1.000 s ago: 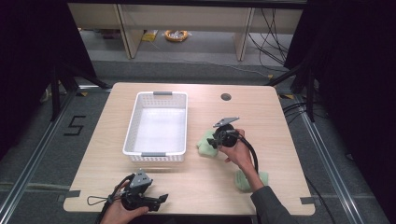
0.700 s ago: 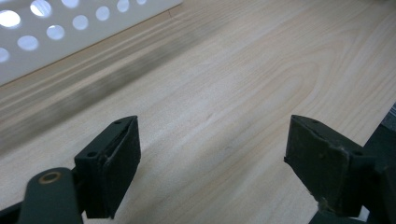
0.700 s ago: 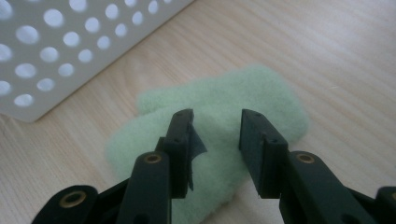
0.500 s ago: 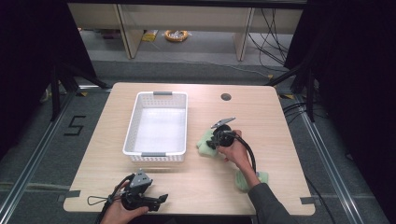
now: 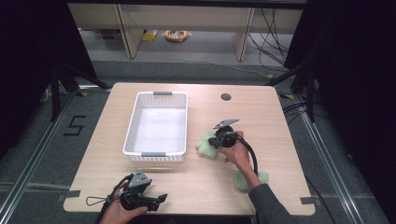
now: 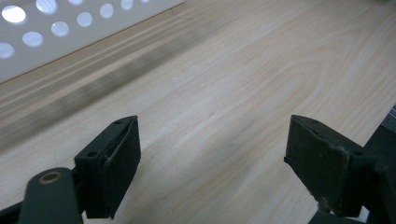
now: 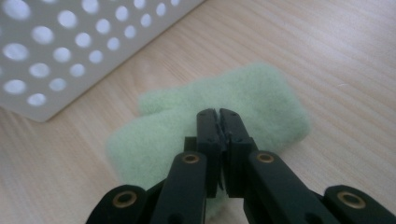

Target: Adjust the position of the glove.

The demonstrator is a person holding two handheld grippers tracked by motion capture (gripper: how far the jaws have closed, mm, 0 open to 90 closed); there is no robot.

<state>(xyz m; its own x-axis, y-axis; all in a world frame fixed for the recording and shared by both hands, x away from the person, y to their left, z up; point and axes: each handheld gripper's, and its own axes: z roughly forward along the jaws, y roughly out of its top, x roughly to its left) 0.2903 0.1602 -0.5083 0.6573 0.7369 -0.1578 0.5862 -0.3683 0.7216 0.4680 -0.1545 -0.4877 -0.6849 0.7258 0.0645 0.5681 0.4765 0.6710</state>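
A pale green fuzzy cloth (image 5: 203, 142) lies on the wooden table just right of the white basket (image 5: 156, 154). My right gripper (image 5: 212, 141) points down and left into it. In the right gripper view its jaws have just been closing and now stand together, their tips (image 7: 218, 112) sunk into the green cloth (image 7: 266, 95), pinching its nap. A second green cloth (image 5: 243, 182) lies near the right forearm. My left gripper (image 5: 159, 199) rests at the table's front left edge. Its jaws (image 6: 210, 168) stand wide apart over bare wood.
The basket's perforated wall (image 7: 56, 65) is close beside the cloth, and its wall (image 6: 46, 37) is also ahead of the left gripper. A round cable hole (image 5: 226, 97) sits at the table's back. Table edges lie near both forearms.
The right gripper's jaws have closed onto the green cloth by the basket, and the gripper has tipped slightly lower. The left gripper has not moved.
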